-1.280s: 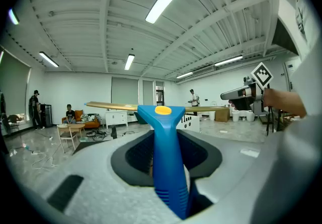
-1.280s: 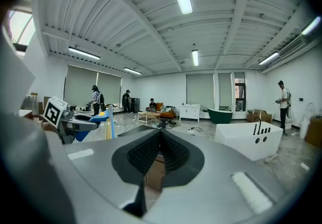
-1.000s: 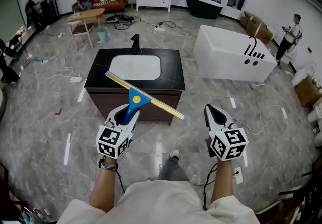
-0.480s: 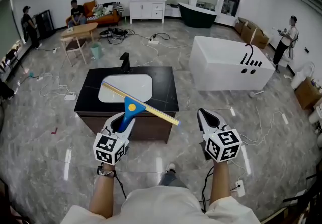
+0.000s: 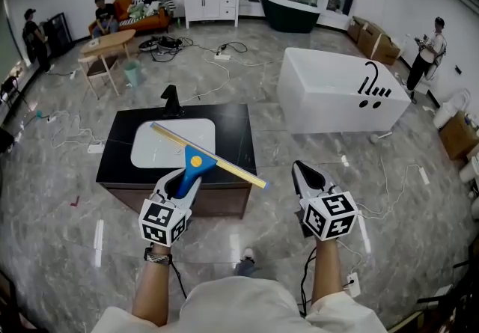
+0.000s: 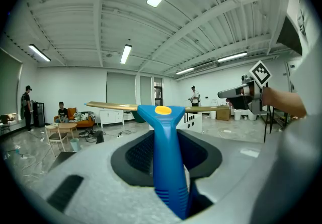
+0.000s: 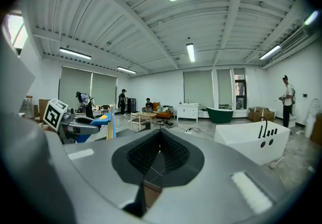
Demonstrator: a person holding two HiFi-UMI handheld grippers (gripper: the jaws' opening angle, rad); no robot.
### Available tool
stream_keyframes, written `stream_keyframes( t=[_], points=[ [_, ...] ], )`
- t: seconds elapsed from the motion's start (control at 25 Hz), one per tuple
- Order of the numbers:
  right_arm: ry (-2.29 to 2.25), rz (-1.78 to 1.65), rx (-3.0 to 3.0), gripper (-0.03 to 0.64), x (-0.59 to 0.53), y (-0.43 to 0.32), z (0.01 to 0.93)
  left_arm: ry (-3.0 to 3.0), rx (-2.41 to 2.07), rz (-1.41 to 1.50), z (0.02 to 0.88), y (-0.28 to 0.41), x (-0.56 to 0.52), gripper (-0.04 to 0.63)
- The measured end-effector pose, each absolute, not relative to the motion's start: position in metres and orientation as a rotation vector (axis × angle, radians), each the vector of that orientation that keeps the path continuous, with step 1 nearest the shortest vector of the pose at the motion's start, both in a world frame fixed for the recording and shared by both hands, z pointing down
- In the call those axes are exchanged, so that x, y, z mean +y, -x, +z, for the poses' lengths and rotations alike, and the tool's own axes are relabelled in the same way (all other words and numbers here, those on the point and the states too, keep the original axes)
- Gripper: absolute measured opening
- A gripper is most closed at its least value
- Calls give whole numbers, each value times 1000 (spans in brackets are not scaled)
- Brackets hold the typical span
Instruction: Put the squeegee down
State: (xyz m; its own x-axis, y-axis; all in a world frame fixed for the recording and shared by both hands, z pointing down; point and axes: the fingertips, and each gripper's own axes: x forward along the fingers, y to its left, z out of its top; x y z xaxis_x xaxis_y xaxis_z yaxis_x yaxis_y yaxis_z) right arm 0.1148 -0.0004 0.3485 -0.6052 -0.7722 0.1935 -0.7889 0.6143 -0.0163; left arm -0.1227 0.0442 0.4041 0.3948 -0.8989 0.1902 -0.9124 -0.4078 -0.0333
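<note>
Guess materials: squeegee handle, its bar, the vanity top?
Squeegee handle: moulded plastic by the look, matte blue, ribbed near the base. Bar: probably metal, brass-toned with a soft sheen; could be coated plastic. Vanity top: black and glossy, polished stone or a lookalike.

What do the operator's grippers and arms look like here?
The left gripper and right gripper have pale grey shells, black ribbed jaw pads and a rear cube of black-and-white square markers. A black cable trails from each. Forearms are bare of sleeves; a dark band circles the left wrist; the top is cream.
</note>
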Motion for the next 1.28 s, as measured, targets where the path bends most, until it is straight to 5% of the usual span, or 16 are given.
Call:
stream_keyframes(
  t=[1.28],
  points=[
    [-1129, 203, -2699, 6, -250, -133, 378, -2410, -1768, 352, 434, 93, -199, 132]
  ],
)
